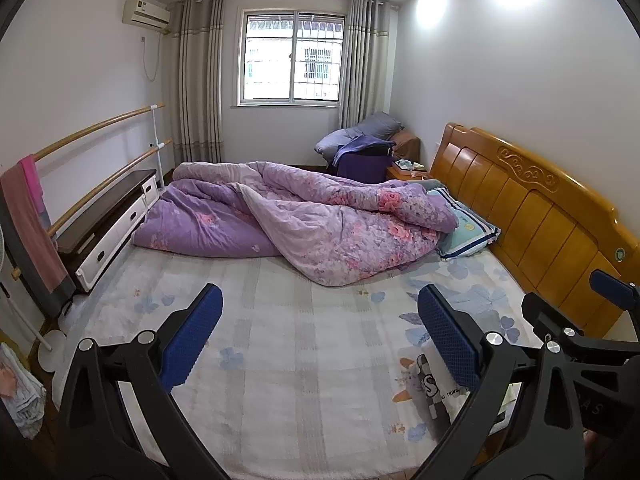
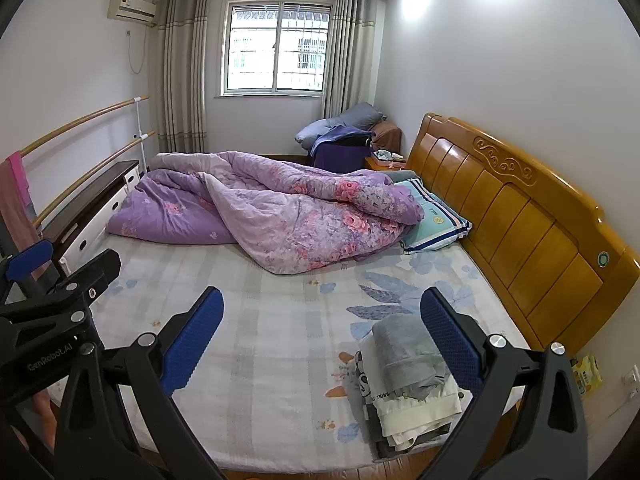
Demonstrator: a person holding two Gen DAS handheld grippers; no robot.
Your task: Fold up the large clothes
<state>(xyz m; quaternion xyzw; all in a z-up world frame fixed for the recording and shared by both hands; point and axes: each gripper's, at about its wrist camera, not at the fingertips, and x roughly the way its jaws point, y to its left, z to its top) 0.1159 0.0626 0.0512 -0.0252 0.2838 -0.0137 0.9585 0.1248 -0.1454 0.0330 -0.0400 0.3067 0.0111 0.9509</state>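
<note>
Both claws [image 1: 320,332] [image 2: 322,334] gape above bare sheet [image 2: 280,320]; folded stack [image 2: 408,376] near edge.

Black claw [image 2: 322,336] frames, blue textured pads [image 2: 192,340], silver screws

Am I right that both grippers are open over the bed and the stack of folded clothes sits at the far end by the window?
Not quite. Both the left gripper and the right gripper are open over the bed, but the stack of folded clothes sits at the near edge, toward the headboard side, not by the window. The right wrist view shows it best.
</note>
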